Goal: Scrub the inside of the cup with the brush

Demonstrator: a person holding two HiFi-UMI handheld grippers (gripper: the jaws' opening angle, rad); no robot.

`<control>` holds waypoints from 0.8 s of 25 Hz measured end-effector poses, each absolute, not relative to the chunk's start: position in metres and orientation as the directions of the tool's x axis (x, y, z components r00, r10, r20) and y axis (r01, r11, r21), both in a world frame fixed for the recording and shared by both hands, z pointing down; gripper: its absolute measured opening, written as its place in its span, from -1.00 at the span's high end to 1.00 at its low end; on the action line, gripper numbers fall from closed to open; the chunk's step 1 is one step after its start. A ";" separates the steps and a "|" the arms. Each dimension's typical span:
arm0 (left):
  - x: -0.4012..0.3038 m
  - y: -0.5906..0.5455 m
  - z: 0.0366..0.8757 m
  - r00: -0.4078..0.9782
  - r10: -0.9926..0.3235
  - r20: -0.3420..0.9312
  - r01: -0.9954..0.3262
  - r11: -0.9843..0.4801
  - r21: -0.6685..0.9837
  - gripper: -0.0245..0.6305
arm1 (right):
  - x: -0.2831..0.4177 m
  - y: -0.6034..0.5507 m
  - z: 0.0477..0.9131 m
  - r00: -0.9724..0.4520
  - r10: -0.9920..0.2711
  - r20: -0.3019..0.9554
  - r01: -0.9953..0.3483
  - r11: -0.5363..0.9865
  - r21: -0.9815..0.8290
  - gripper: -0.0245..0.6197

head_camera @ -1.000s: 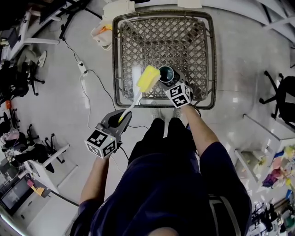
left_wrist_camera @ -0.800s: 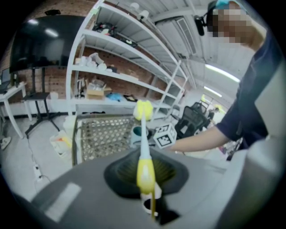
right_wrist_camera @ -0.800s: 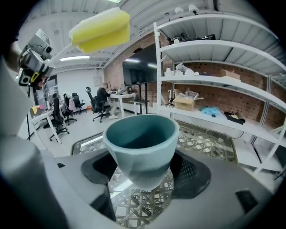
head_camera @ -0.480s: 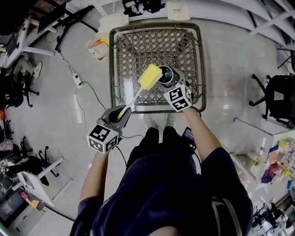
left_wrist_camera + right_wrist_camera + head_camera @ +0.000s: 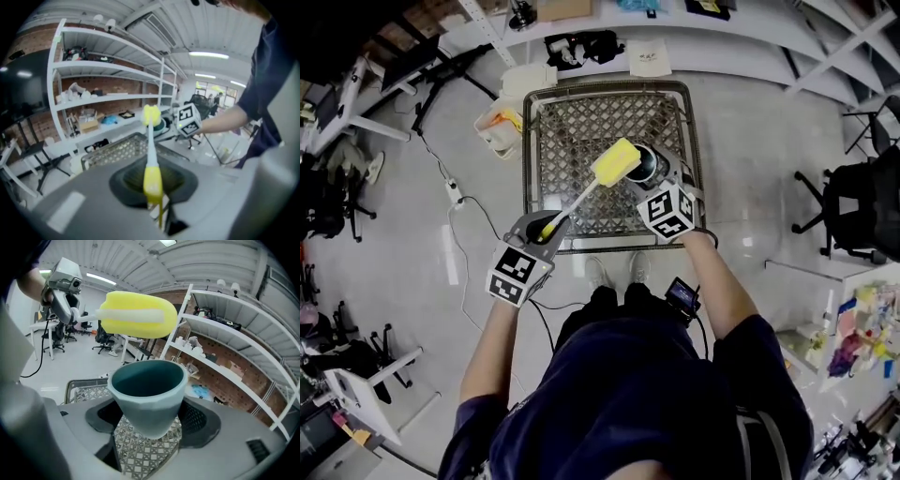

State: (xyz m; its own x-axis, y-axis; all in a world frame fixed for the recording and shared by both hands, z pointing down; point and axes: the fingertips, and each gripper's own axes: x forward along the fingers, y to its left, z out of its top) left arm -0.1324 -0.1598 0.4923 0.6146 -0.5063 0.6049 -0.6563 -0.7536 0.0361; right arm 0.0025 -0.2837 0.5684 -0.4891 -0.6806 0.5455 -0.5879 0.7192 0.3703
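L gripper (image 5: 546, 232) is clamped on the yellow grip end of the brush (image 5: 581, 197). The handle is pinched betw. its jaws, as shown in the left gripper view. In the head view the brush is pointed toward 1 o'clock, w/ its yellow sponge head (image 5: 615, 161) raised over the wire basket (image 5: 609, 90).

R gripper (image 5: 654, 183) is closed round the teal cup (image 5: 646, 165). The cup is gripped by its lower wall, upright, mouth open upward. It is held over the basket's right half, approx. 3 o'clock of the basket's centre.

In the head view the sponge head is seen at 9 o'clock of the cup, just beside the rim. In the right gripper view it is seen at 12 o'clock, above the mouth and outside the cup.

The basket is placed at 12 o'clock of the person. Shelves (image 5: 628, 28) are seen beyond it, and an office chair (image 5: 853, 202) at 3 o'clock.
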 end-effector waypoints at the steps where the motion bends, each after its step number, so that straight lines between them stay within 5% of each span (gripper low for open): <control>1: -0.131 -0.162 0.489 0.614 -0.510 0.603 -0.650 -0.760 0.019 0.83 | 0.004 -0.284 0.561 -0.483 -0.687 0.543 -0.582 0.715 0.387 -0.15; 20: -0.132 -0.198 0.441 0.425 -0.599 0.679 -0.380 -0.799 -0.466 0.83 | 0.029 -0.302 0.491 -0.290 -0.780 0.554 -0.410 0.624 0.665 -0.15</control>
State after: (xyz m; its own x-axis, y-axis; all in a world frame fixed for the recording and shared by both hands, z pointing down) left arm -0.1319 -0.1985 0.4408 0.4247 -0.5986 0.6792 -0.3801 -0.7988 -0.4663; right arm 0.0293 -0.3018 0.4914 -0.2900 -0.7804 0.5540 -0.4096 0.6244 0.6651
